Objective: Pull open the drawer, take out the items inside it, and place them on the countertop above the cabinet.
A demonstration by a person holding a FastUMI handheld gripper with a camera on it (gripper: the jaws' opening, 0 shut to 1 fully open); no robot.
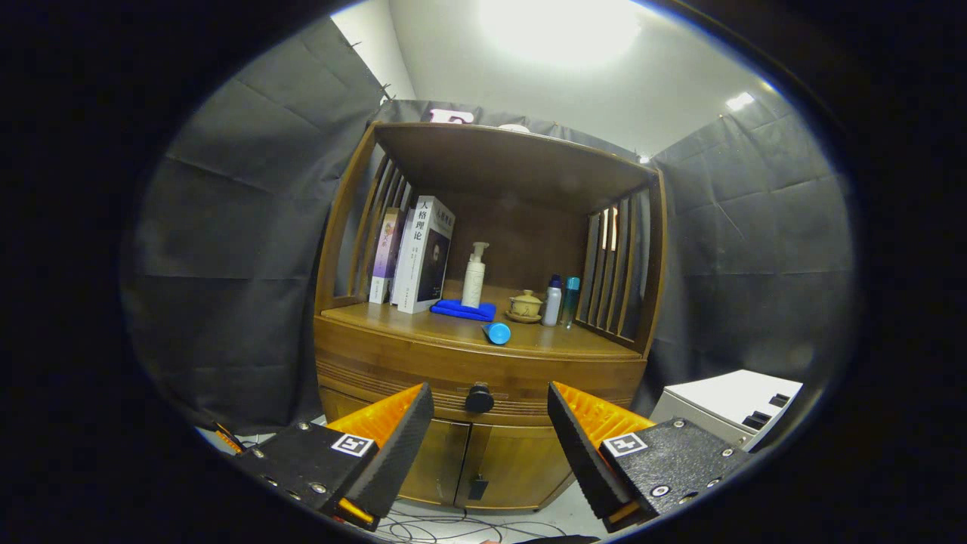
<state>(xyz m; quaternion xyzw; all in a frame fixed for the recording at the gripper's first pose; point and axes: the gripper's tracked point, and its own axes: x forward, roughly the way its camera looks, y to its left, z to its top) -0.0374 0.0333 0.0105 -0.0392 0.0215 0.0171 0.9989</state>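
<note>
Black cloth walls [227, 249] surround a wooden cabinet [483, 363]. A bright ceiling light [559, 26] glows above. Cables [446, 521] trail across the pale floor beside a white box [729, 404].

The shut drawer [479, 375] hides its contents; bottle labels perhaps too small.
</note>
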